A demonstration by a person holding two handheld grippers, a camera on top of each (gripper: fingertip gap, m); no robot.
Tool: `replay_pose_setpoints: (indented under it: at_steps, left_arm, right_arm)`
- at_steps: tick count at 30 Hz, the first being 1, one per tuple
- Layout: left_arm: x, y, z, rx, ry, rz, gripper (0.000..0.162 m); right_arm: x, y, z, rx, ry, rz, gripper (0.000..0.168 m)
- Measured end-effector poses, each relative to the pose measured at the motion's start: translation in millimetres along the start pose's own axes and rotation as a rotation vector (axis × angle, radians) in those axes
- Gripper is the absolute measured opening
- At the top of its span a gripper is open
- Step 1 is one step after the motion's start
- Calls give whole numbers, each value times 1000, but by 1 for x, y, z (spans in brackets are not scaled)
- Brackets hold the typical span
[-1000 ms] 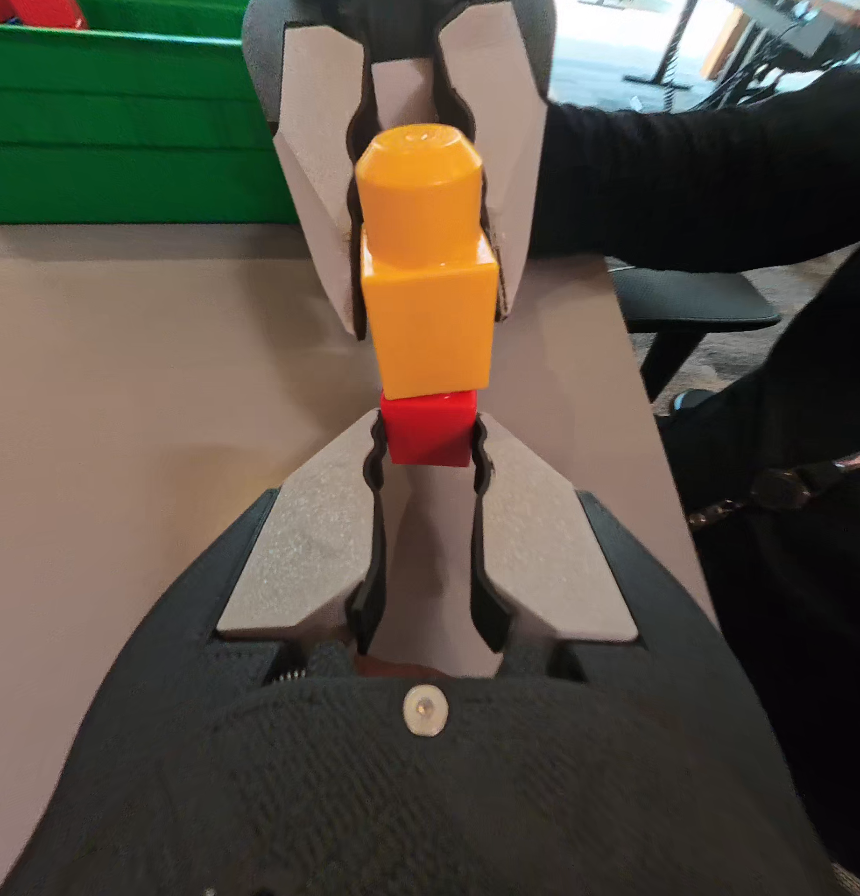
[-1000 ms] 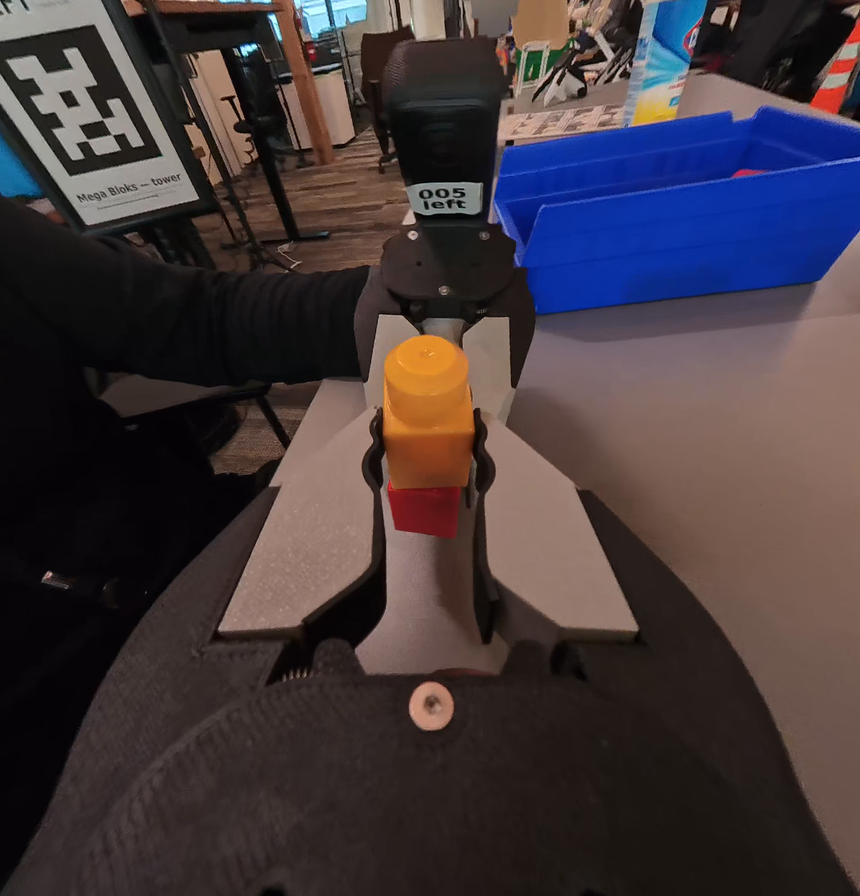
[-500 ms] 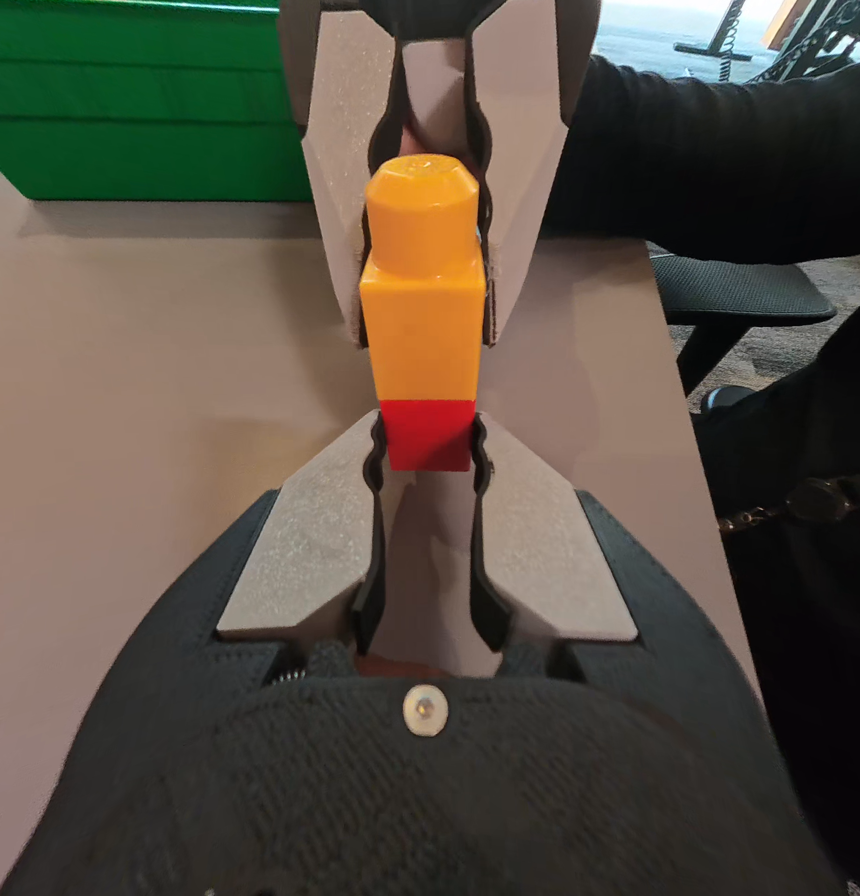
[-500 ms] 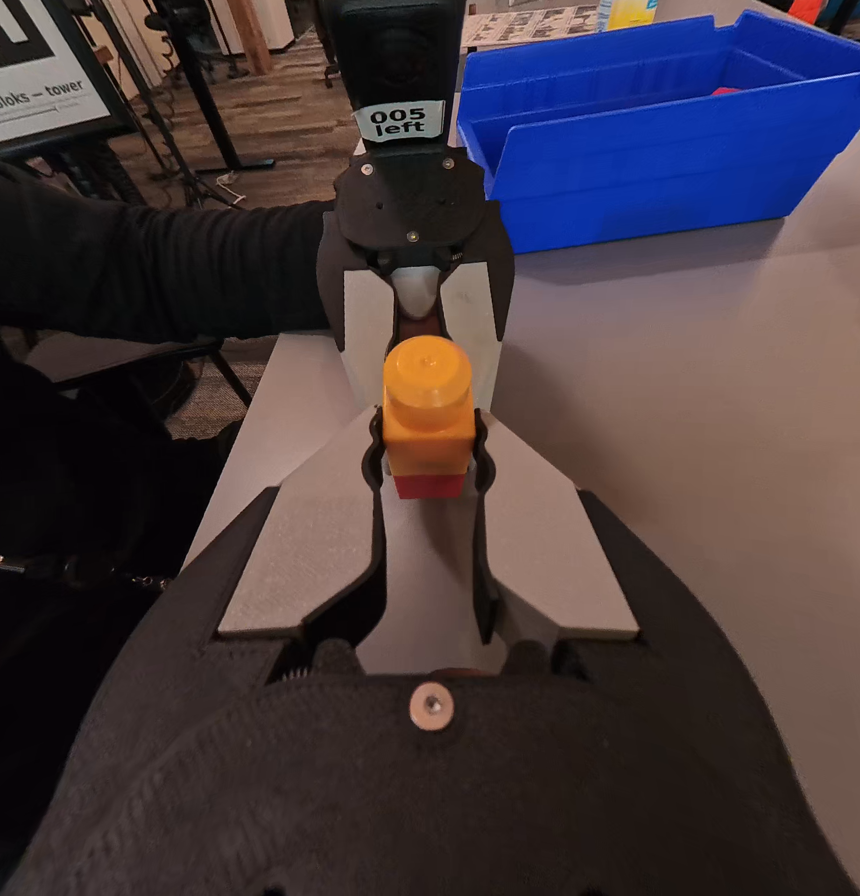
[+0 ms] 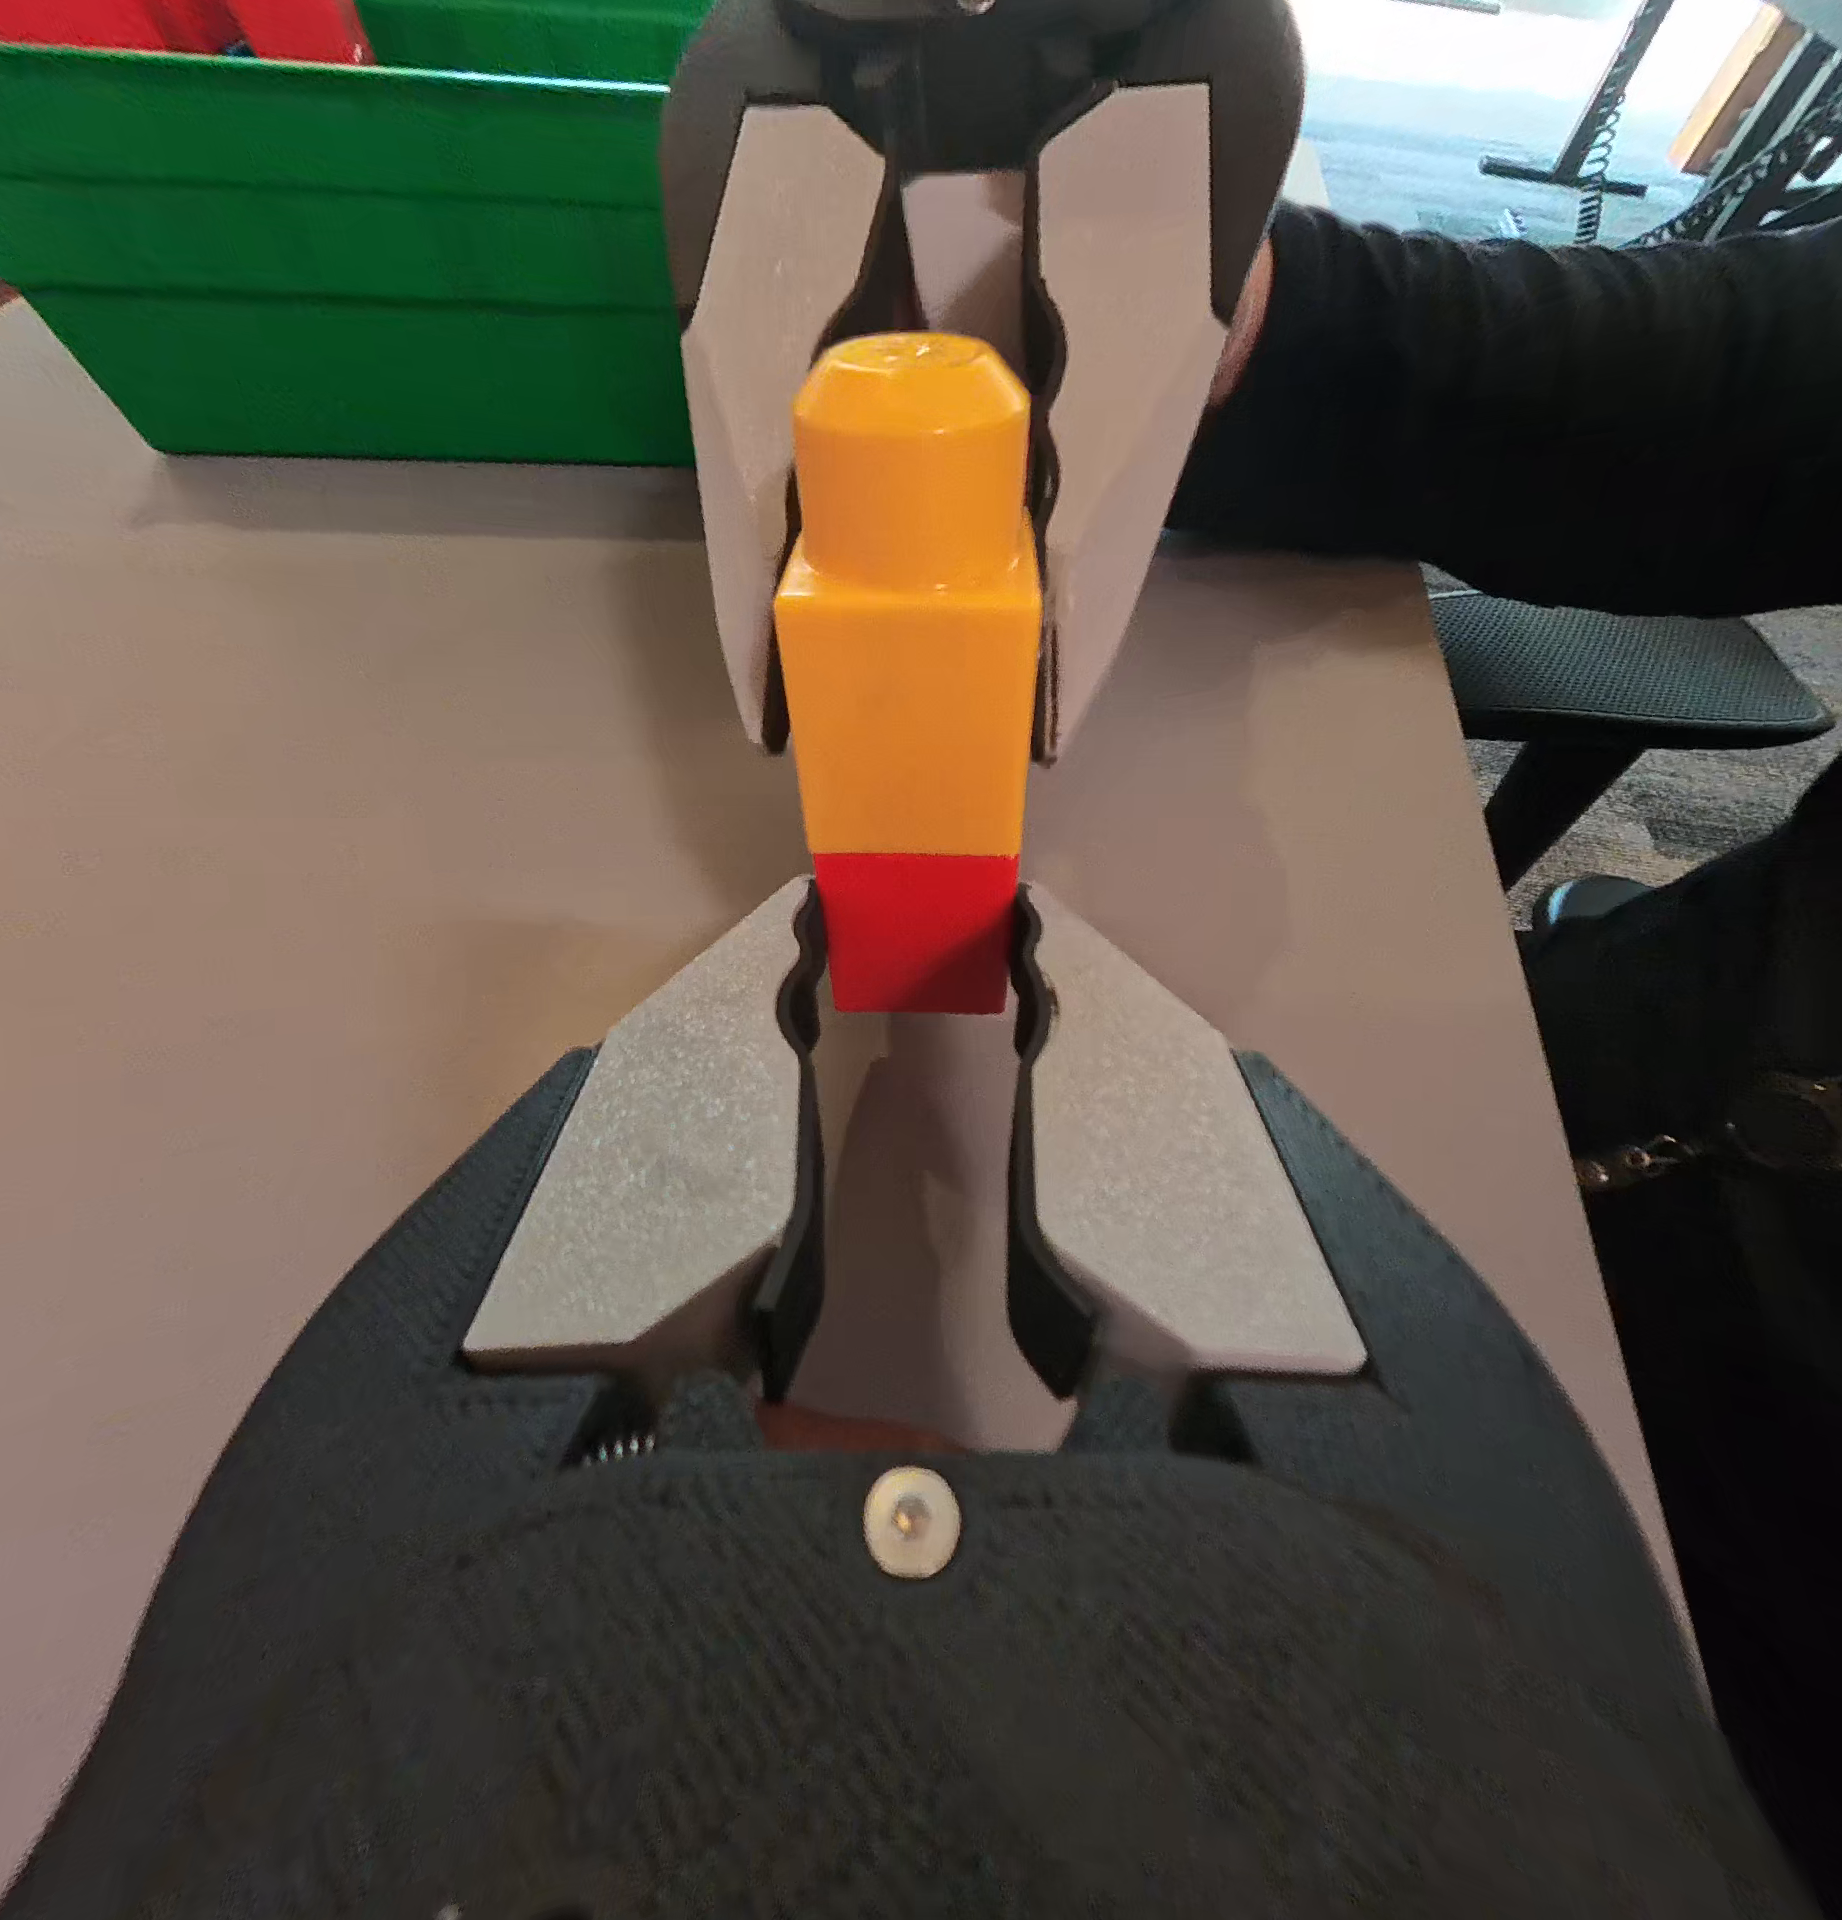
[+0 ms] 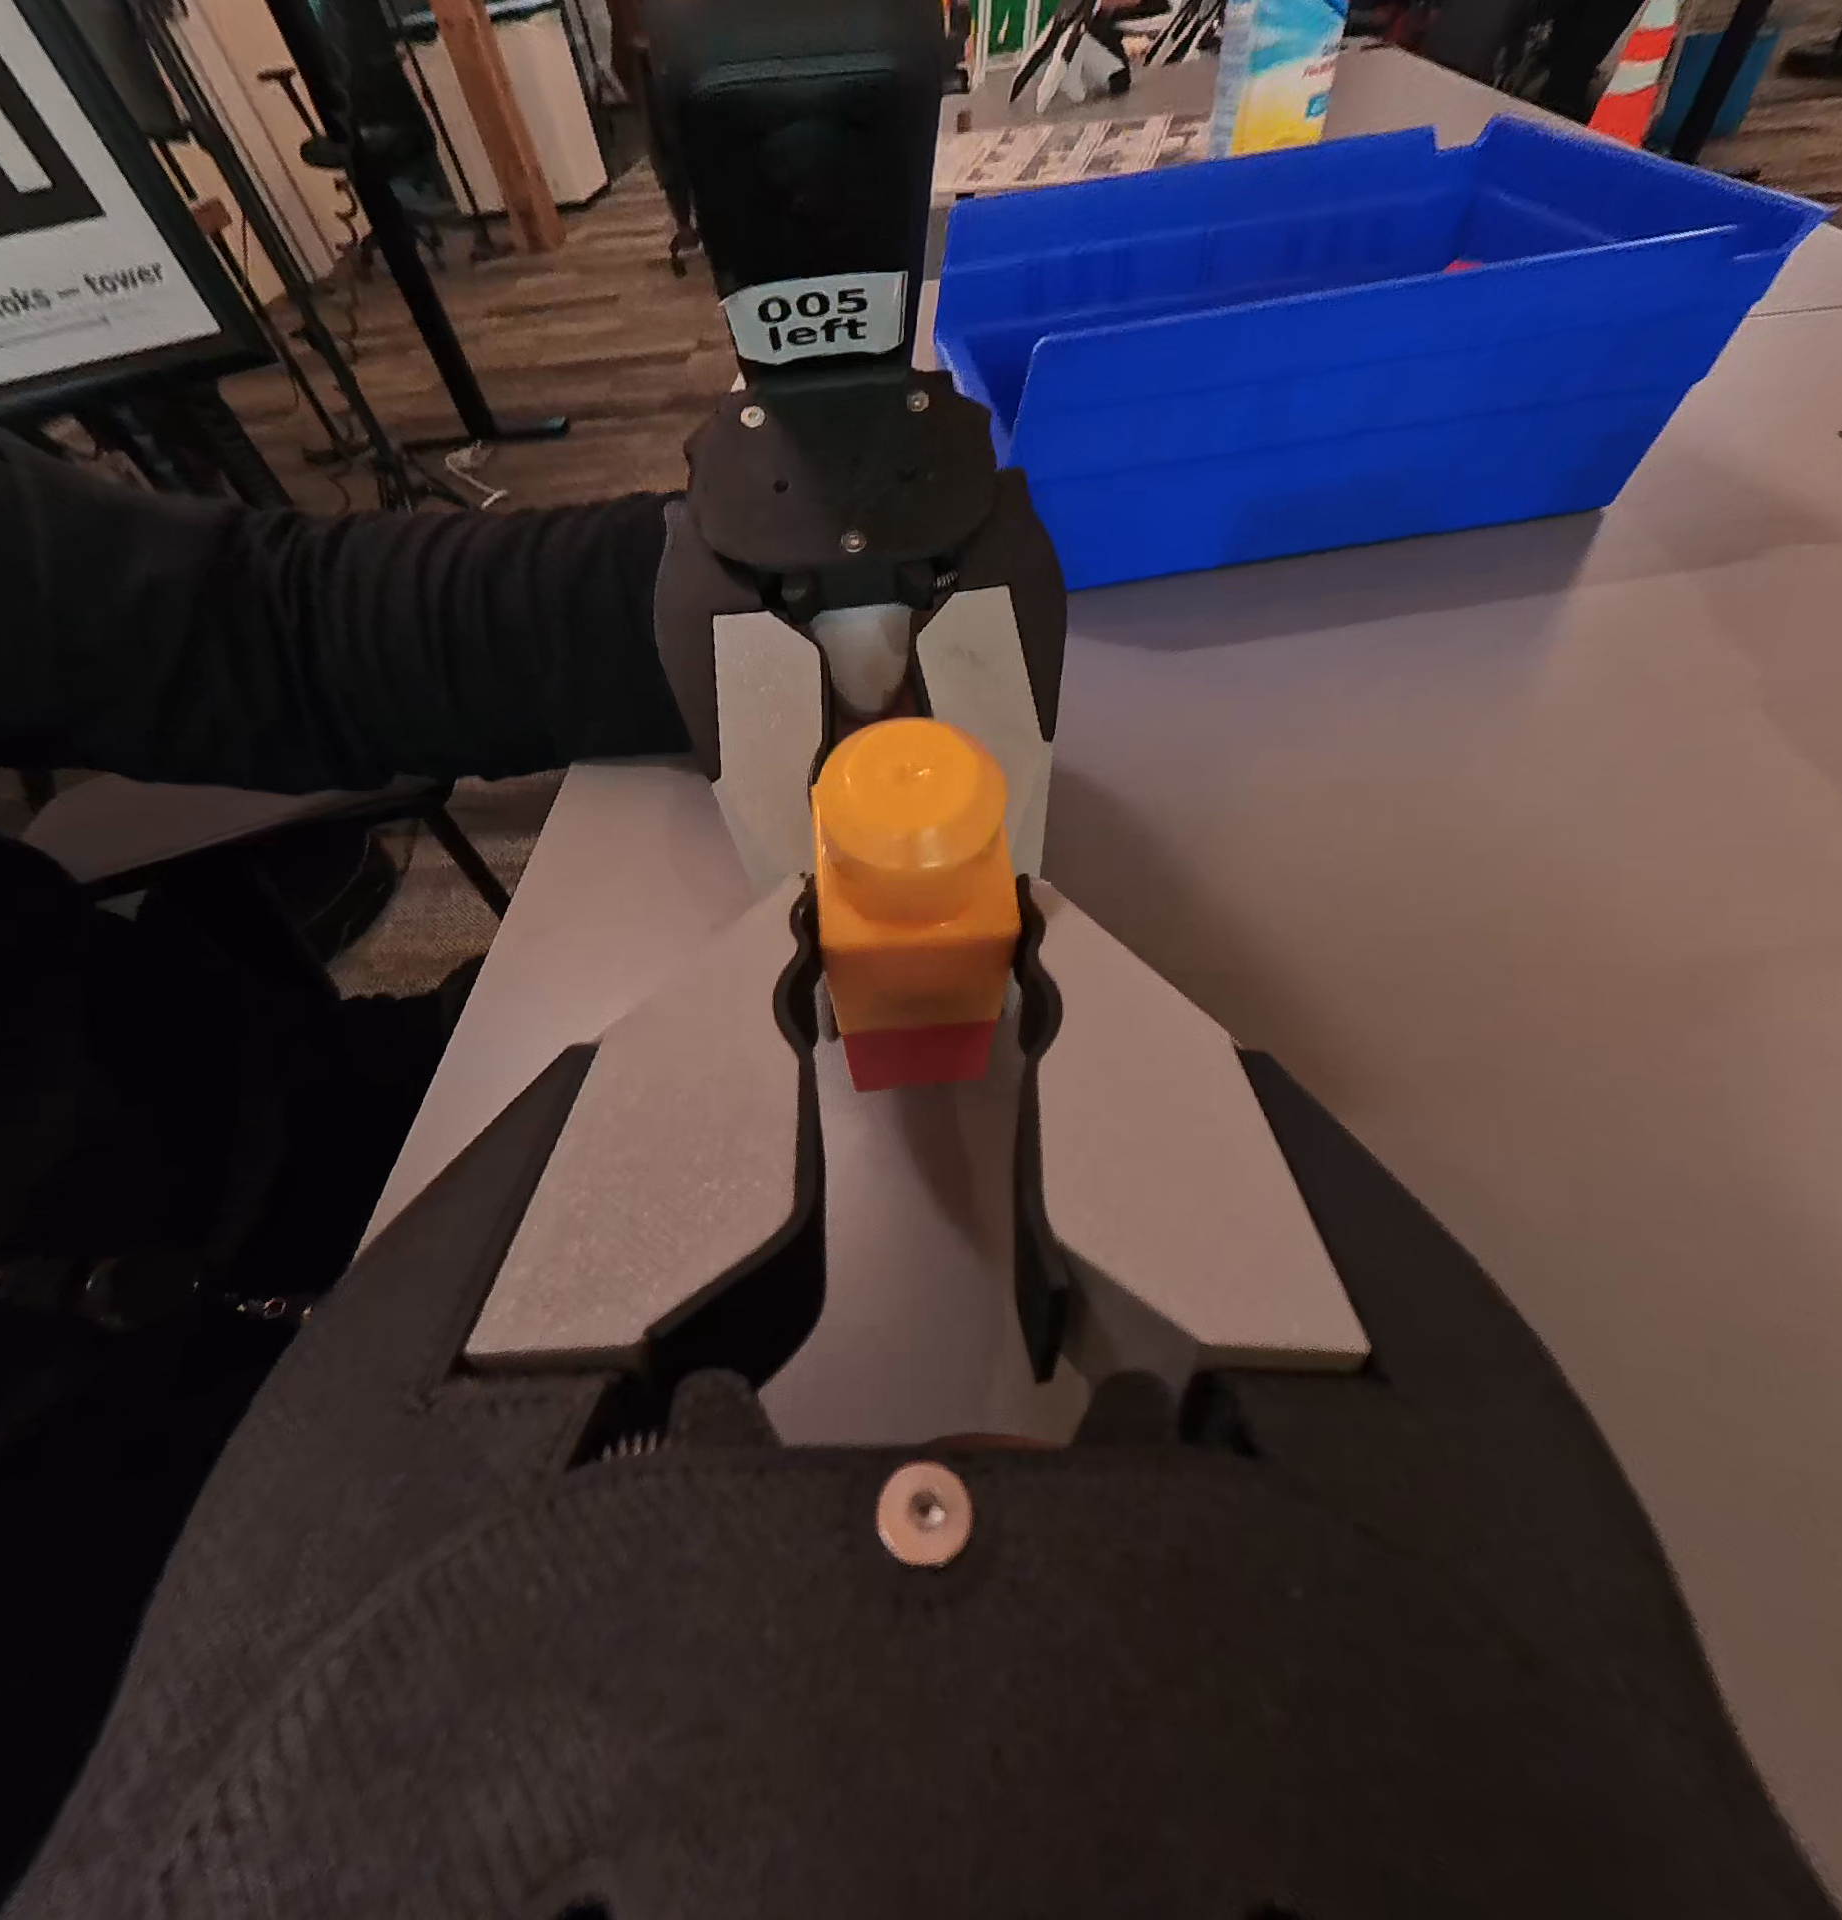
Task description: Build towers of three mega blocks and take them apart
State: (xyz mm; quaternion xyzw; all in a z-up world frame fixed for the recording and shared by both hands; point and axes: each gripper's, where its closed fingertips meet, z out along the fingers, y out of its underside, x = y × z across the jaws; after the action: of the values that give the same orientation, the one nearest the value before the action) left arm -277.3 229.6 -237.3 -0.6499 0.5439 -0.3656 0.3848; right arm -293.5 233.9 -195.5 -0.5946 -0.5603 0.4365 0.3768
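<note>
Looks like an office-ish lab space, grey tabletop (image 6: 1416, 831), blue bin (image 6: 1364, 395), green bin (image 5: 325, 260), marker sign on a stand (image 6: 55, 208), office chair (image 5: 1623, 675), tripods behind

orange block (image 5: 912, 665) with a glossy finish, stacked on a red block (image 5: 915, 930). green bin (image 5: 325, 260) behind, with red pieces (image 5: 169, 26) inside. plain grey-beige table (image 5: 325, 831). speckled grey fingers (image 5: 678, 1174) with black wavy pads and a black textured body on the left gripper (image 5: 915, 940); same grey and black on the right gripper (image 6: 912, 971). blue bin (image 6: 1364, 343) farther off. black ribbed sleeve (image 6: 273, 623). white board with a black square pattern (image 6: 44, 208).
</note>
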Motion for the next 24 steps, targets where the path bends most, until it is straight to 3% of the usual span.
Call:
replay_pose_setpoints:
  at_steps: [2, 4, 5, 8, 13, 18, 24]
  left_arm:
    - [1, -2, 0, 9, -4, 7, 33]
    - [2, -2, 1, 9, 0, 13, 33]
    - [2, -1, 1, 1, -1, 14, 33]
    - [1, -4, -2, 26, 7, -3, 33]
    - [-5, -6, -2, 42, -25, -34, 34]
    - [-35, -3, -11, 49, -159, -117, 42]
    - [-64, -7, -28, 136, -267, -222, 35]
  right_arm:
    - [-1, 4, 4, -14, -11, 7, 36]
    - [1, 13, 11, -53, 8, -9, 53]
    - [2, 18, 14, -78, 11, -19, 53]
    - [-5, 14, 14, -57, -17, -35, 35]
    - [1, 11, 10, -56, 23, -63, 34]
    - [30, 12, -1, -41, 146, 2, 34]
    - [66, 53, -3, -209, 288, 78, 36]
